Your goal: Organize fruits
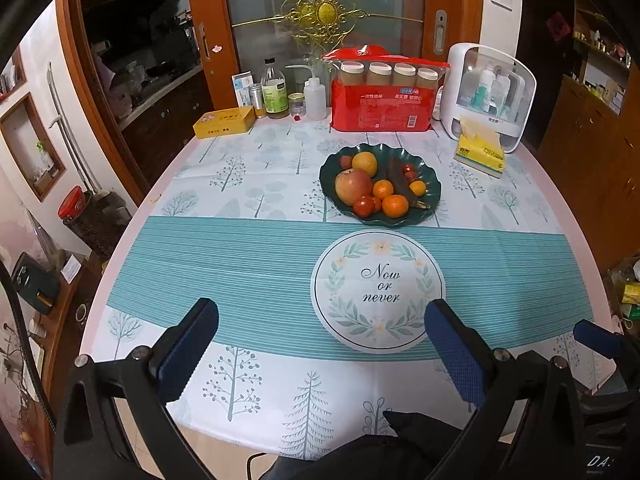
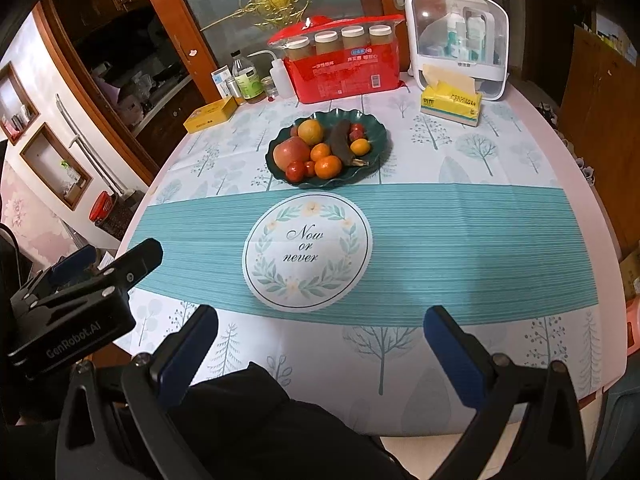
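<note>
A dark green scalloped plate (image 1: 430, 196) (image 2: 378, 130) sits mid-table. It holds an apple (image 1: 353, 186) (image 2: 291, 153), a large orange (image 1: 365, 164) (image 2: 311, 131), several small oranges (image 1: 395, 205) (image 2: 328, 167), small red fruits (image 1: 364, 206) (image 2: 295, 171) and a dark overripe banana (image 1: 400, 178) (image 2: 342, 142). My left gripper (image 1: 320, 344) is open and empty above the near table edge, well short of the plate. My right gripper (image 2: 320, 352) is open and empty, also near the front edge. The left gripper shows at the left of the right wrist view (image 2: 120, 264).
A printed "Now or never" circle (image 1: 378, 290) (image 2: 307, 246) marks the cloth before the plate. At the back stand a yellow box (image 1: 224, 121), bottles (image 1: 274, 90), a red pack with jars (image 1: 384, 100), a white cabinet (image 1: 490, 92) and a tissue pack (image 1: 480, 152).
</note>
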`<act>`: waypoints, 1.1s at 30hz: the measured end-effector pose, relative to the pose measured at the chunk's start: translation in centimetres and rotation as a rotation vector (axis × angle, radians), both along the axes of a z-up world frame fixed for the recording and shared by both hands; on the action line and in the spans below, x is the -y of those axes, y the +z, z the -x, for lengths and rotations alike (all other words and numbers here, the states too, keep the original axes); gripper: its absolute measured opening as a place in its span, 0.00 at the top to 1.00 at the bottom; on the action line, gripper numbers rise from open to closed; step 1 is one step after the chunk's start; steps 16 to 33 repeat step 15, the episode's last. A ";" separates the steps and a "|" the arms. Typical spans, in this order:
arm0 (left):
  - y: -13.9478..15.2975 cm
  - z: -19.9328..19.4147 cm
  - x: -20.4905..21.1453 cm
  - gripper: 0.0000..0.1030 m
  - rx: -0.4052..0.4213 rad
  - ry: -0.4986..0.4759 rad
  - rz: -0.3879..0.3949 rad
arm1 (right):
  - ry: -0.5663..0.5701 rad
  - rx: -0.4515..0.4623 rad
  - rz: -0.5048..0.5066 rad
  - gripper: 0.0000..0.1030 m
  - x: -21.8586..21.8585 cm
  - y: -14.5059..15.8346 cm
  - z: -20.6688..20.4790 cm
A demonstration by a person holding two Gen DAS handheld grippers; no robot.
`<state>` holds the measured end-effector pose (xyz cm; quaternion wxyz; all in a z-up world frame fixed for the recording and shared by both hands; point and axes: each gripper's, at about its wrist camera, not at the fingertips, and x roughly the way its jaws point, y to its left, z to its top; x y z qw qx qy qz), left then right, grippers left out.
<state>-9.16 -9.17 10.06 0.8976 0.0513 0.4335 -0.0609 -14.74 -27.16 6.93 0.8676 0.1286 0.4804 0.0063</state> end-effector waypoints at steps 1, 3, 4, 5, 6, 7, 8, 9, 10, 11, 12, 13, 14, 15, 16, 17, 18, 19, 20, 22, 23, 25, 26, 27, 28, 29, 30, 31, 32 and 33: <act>-0.1 -0.1 0.0 0.01 -0.004 0.002 0.000 | -0.001 -0.001 -0.001 0.00 0.0 -0.1 -0.1; -0.3 -0.3 0.0 0.01 -0.007 0.002 0.000 | -0.002 -0.004 -0.002 0.00 0.0 -0.1 -0.2; -0.3 -0.3 0.0 0.01 -0.007 0.002 -0.001 | -0.002 -0.005 -0.002 0.00 0.0 -0.1 -0.2; -0.3 -0.3 0.0 0.01 -0.007 0.003 -0.001 | -0.004 -0.007 -0.002 0.00 0.0 -0.4 -0.4; -0.3 -0.3 0.0 0.01 -0.008 0.003 0.000 | -0.004 -0.008 -0.002 0.00 0.0 -0.5 -0.4; -0.4 -0.4 0.1 0.01 -0.011 0.002 0.000 | -0.005 -0.009 -0.001 0.00 0.0 -0.5 -0.5; -0.4 -0.4 0.0 0.01 -0.012 0.002 -0.001 | -0.005 -0.009 -0.002 0.00 0.0 -0.4 -0.5; -0.4 -0.4 0.0 0.01 -0.013 0.001 -0.001 | -0.006 -0.009 -0.002 0.00 0.0 -0.4 -0.5; -0.5 -0.5 0.0 0.01 -0.014 0.000 -0.002 | -0.009 -0.010 -0.003 0.00 0.1 -0.5 -0.5; -0.4 -0.4 0.0 0.01 -0.013 0.002 -0.002 | -0.010 -0.013 -0.004 0.00 0.1 -0.7 -0.6; -0.4 -0.4 0.0 0.01 -0.013 0.003 -0.001 | -0.011 -0.015 -0.005 0.00 0.1 -0.8 -0.7; -0.4 -0.4 0.1 0.01 -0.013 0.003 -0.001 | -0.012 -0.017 -0.006 0.00 0.1 -0.9 -0.7; -0.5 -0.5 0.1 0.01 -0.014 0.003 -0.001 | -0.013 -0.018 -0.006 0.00 0.1 -0.9 -0.7; -0.5 -0.5 0.0 0.01 -0.015 0.003 -0.001 | -0.014 -0.018 -0.006 0.00 0.1 -0.9 -0.7; -0.5 -0.5 0.0 0.01 -0.015 0.003 -0.001 | -0.014 -0.018 -0.006 0.00 0.1 -0.9 -0.7; -0.5 -0.5 0.0 0.01 -0.015 0.003 -0.001 | -0.014 -0.018 -0.006 0.00 0.1 -0.9 -0.7; -0.5 -0.5 0.0 0.01 -0.015 0.003 -0.001 | -0.014 -0.018 -0.006 0.00 0.1 -0.9 -0.7; -0.5 -0.5 0.0 0.01 -0.015 0.003 -0.001 | -0.014 -0.018 -0.006 0.00 0.1 -0.9 -0.7; -0.5 -0.5 0.0 0.01 -0.015 0.003 -0.001 | -0.014 -0.018 -0.006 0.00 0.1 -0.9 -0.7; -0.5 -0.5 0.0 0.01 -0.015 0.003 -0.001 | -0.014 -0.018 -0.006 0.00 0.1 -0.9 -0.7; -0.5 -0.5 0.0 0.01 -0.015 0.003 -0.001 | -0.014 -0.018 -0.006 0.00 0.1 -0.9 -0.7; -0.5 -0.5 0.0 0.01 -0.015 0.003 -0.001 | -0.014 -0.018 -0.006 0.00 0.1 -0.9 -0.7; -0.5 -0.5 0.0 0.01 -0.015 0.003 -0.001 | -0.014 -0.018 -0.006 0.00 0.1 -0.9 -0.7; -0.5 -0.5 0.0 0.01 -0.015 0.003 -0.001 | -0.014 -0.018 -0.006 0.00 0.1 -0.9 -0.7; -0.5 -0.5 0.0 0.01 -0.015 0.003 -0.001 | -0.014 -0.018 -0.006 0.00 0.1 -0.9 -0.7; -0.5 -0.5 0.0 0.01 -0.015 0.003 -0.001 | -0.014 -0.018 -0.006 0.00 0.1 -0.9 -0.7; -0.5 -0.5 0.0 0.01 -0.015 0.003 -0.001 | -0.014 -0.018 -0.006 0.00 0.1 -0.9 -0.7; -0.5 -0.5 0.0 0.01 -0.015 0.003 -0.001 | -0.014 -0.018 -0.006 0.00 0.1 -0.9 -0.7; -0.5 -0.5 0.0 0.01 -0.015 0.003 -0.001 | -0.014 -0.018 -0.006 0.00 0.1 -0.9 -0.7; -0.5 -0.5 0.0 0.01 -0.015 0.003 -0.001 | -0.014 -0.018 -0.006 0.00 0.1 -0.9 -0.7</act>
